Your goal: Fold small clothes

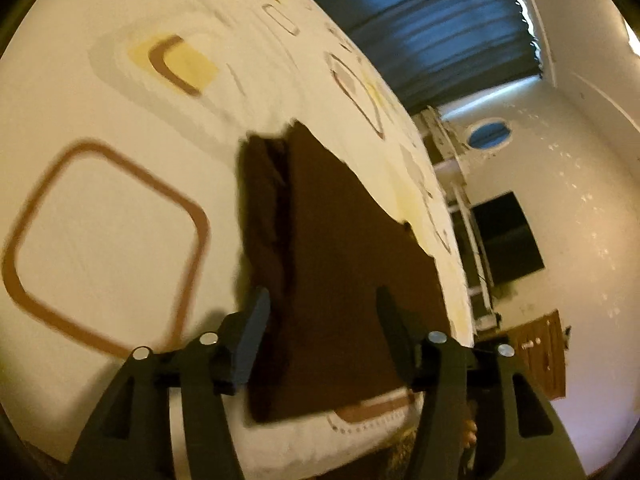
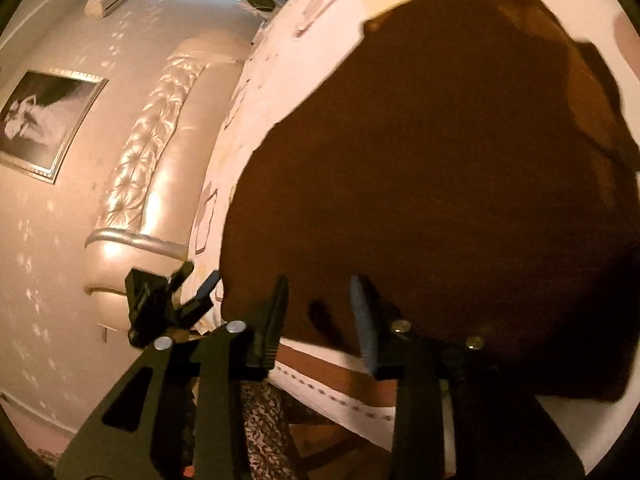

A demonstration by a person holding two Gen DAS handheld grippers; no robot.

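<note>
A brown garment (image 1: 340,248) lies flat on the patterned bed (image 1: 120,208), long axis running away from both hand-held grippers; left (image 1: 320,320) and right (image 2: 320,304) hover spread over its near edge, seemingly gripping nothing.

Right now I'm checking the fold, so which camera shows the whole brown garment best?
The left wrist view: the brown garment lies almost entirely in frame on the bedspread, folded edge visible. The right wrist view shows it close, dark, and partly cut off.
</note>
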